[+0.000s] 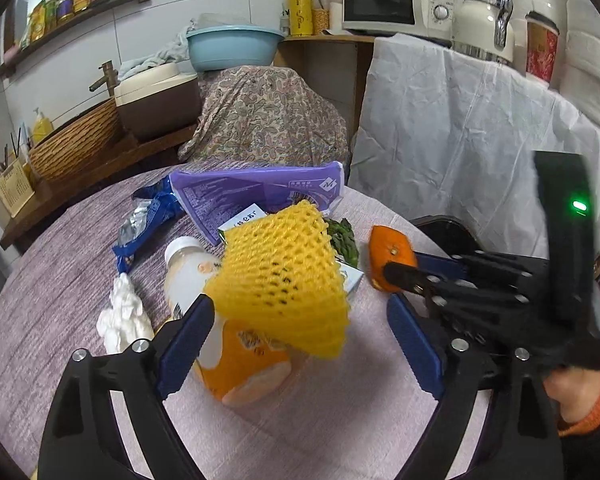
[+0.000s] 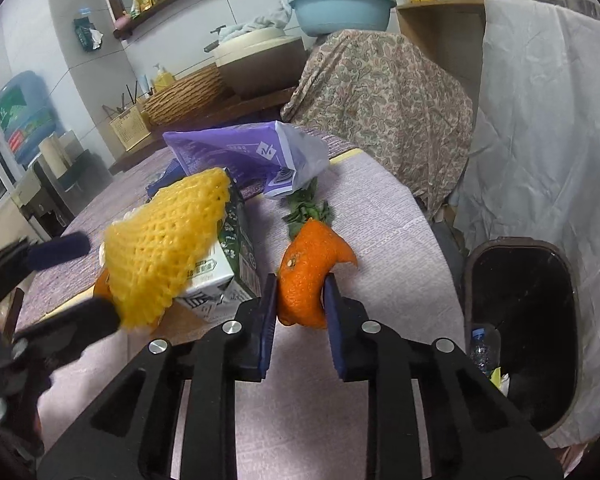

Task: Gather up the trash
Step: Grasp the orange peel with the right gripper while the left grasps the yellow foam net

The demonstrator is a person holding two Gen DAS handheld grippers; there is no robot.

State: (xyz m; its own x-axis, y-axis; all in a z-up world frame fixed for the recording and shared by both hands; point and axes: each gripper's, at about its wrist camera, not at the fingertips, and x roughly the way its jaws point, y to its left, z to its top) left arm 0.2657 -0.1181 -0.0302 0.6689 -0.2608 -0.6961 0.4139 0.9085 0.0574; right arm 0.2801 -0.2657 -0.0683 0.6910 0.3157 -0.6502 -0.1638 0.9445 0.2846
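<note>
My right gripper (image 2: pixel 300 292) is shut on a curled orange peel (image 2: pixel 304 276) just above the mauve tablecloth (image 2: pixel 380 216). The left wrist view has the same peel (image 1: pixel 392 256) at the tips of the right gripper (image 1: pixel 400 268). A yellow foam fruit net (image 1: pixel 280 276) sits over a drink bottle with an orange label (image 1: pixel 224 352) and a milk carton (image 2: pixel 228 280). My left gripper (image 1: pixel 300 300) is open around the net, whose left edge meets one finger; the other pad stands well apart. From the right wrist, the left gripper (image 2: pixel 100 280) shows at the net (image 2: pixel 164 248).
More litter lies on the table: a purple bag (image 1: pixel 256 196), a blue wrapper (image 1: pixel 148 220), a crumpled tissue (image 1: pixel 124 316), green leaves (image 2: pixel 308 208). A dark trash bin (image 2: pixel 524 320) stands off the table's right edge, with a plastic bottle (image 2: pixel 484 348) inside. White sheeting (image 2: pixel 540 120) hangs behind it.
</note>
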